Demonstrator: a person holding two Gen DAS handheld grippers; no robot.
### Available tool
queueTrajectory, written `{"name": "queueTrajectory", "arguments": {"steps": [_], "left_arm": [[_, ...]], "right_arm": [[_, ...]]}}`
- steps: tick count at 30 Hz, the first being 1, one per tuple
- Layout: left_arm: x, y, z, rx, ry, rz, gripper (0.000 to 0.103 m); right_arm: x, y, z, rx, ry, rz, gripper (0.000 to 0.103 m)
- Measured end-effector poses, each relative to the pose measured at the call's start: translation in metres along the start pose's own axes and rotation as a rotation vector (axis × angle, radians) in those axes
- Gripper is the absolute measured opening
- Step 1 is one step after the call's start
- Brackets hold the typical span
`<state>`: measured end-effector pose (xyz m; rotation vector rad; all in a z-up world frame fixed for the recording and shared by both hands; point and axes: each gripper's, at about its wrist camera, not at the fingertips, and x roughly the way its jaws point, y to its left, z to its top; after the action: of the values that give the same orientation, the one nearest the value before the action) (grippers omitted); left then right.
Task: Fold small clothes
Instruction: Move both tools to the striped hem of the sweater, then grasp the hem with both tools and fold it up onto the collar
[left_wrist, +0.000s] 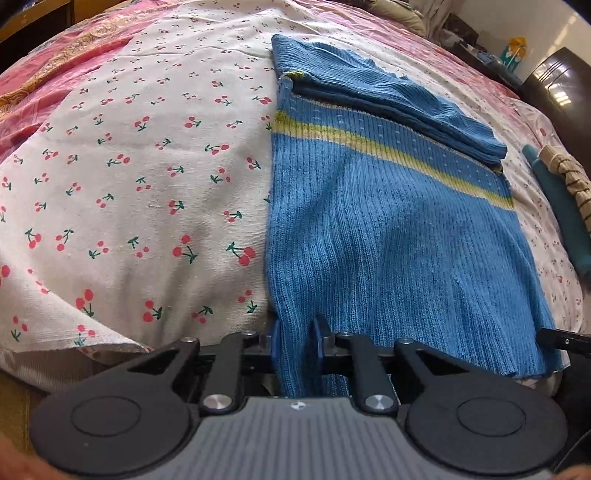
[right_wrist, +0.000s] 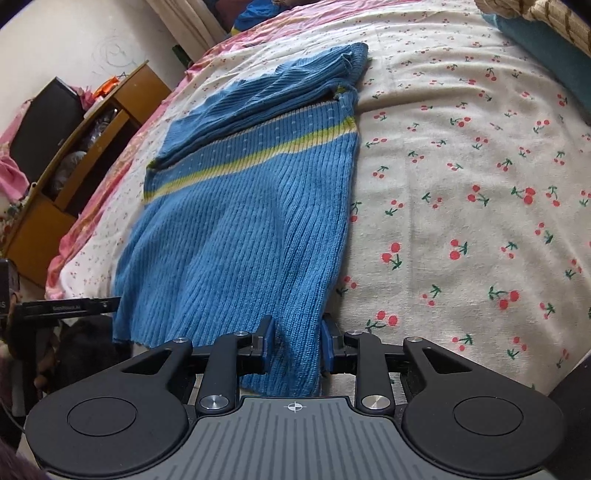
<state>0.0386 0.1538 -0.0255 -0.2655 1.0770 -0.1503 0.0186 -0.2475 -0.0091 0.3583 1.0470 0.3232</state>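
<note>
Left gripper pinching blue sweater hem, right gripper likewise

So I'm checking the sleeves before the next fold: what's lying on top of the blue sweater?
A folded-over blue part of the sweater, probably the sleeves, lies across its far end above the yellow stripe. What that fold covers is hidden. Underneath is the cherry-print sheet.

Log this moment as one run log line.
left hand-held gripper: shut on blue sweater hem | right hand-held gripper: shut on hem | sleeves folded | on cherry sheet
</note>
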Motion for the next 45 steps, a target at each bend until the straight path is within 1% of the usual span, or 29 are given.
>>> {"name": "queueTrajectory", "arguments": {"steps": [1, 2, 3, 4, 6, 8, 10, 12, 15, 17, 21, 24, 27, 31, 34, 37, 40, 41, 43, 45], "left_arm": [[-0.001, 0.0, 0.0, 0.002, -0.004, -0.002, 0.022], [-0.002, 0.0, -0.001, 0.002, -0.01, -0.008, 0.021], [-0.004, 0.0, -0.002, 0.0, -0.016, -0.019, 0.015], [-0.005, 0.0, -0.002, -0.004, -0.023, -0.029, 0.013], [-0.01, 0.003, -0.002, -0.02, -0.038, -0.056, 0.012], [-0.015, 0.005, 0.001, -0.056, -0.058, -0.11, 0.012], [-0.022, 0.009, 0.006, -0.1, -0.087, -0.171, 0.011], [-0.031, 0.011, 0.015, -0.142, -0.134, -0.236, 0.011], [-0.044, 0.013, 0.036, -0.185, -0.207, -0.324, 0.011], [-0.05, 0.013, 0.054, -0.202, -0.257, -0.361, 0.011], [-0.054, 0.017, 0.099, -0.245, -0.354, -0.414, 0.011], [-0.047, 0.023, 0.132, -0.276, -0.406, -0.418, 0.011], [-0.028, 0.03, 0.162, -0.309, -0.423, -0.408, 0.011], [0.005, 0.04, 0.193, -0.351, -0.413, -0.373, 0.011], [0.032, 0.045, 0.207, -0.38, -0.389, -0.347, 0.011], [0.052, 0.048, 0.216, -0.401, -0.372, -0.331, 0.011], [0.065, 0.049, 0.222, -0.42, -0.365, -0.329, 0.011], [0.069, 0.05, 0.225, -0.428, -0.364, -0.332, 0.011], [0.072, 0.05, 0.228, -0.44, -0.362, -0.339, 0.011], [0.074, 0.051, 0.23, -0.461, -0.371, -0.342, 0.011]], "right_arm": [[0.001, -0.001, 0.0, 0.009, 0.001, 0.004, 0.026], [0.001, -0.001, 0.0, 0.019, 0.001, 0.005, 0.022], [0.001, -0.002, 0.001, 0.029, 0.001, 0.011, 0.019], [0.001, -0.004, 0.001, 0.04, 0.001, 0.021, 0.012], [0.0, -0.007, 0.002, 0.075, 0.002, 0.058, 0.009], [-0.005, -0.008, 0.003, 0.098, -0.02, 0.092, 0.008], [-0.014, -0.009, 0.007, 0.122, -0.063, 0.144, 0.007], [-0.024, -0.01, 0.015, 0.158, -0.114, 0.209, 0.007], [-0.039, -0.01, 0.035, 0.201, -0.204, 0.296, 0.007], [-0.045, -0.01, 0.052, 0.223, -0.258, 0.342, 0.007], [-0.049, -0.011, 0.094, 0.259, -0.351, 0.399, 0.007], [-0.042, -0.015, 0.128, 0.293, -0.396, 0.415, 0.007], [-0.025, -0.022, 0.161, 0.323, -0.411, 0.406, 0.007], [0.008, -0.032, 0.198, 0.362, -0.409, 0.37, 0.007], [0.036, -0.041, 0.219, 0.404, -0.396, 0.337, 0.007], [0.056, -0.054, 0.23, 0.439, -0.382, 0.3, 0.007], [0.076, -0.064, 0.239, 0.484, -0.355, 0.299, 0.009], [0.079, -0.066, 0.241, 0.487, -0.355, 0.293, 0.011], [0.082, -0.065, 0.244, 0.469, -0.355, 0.269, 0.011], [0.085, -0.066, 0.247, 0.468, -0.34, 0.276, 0.011]]}}
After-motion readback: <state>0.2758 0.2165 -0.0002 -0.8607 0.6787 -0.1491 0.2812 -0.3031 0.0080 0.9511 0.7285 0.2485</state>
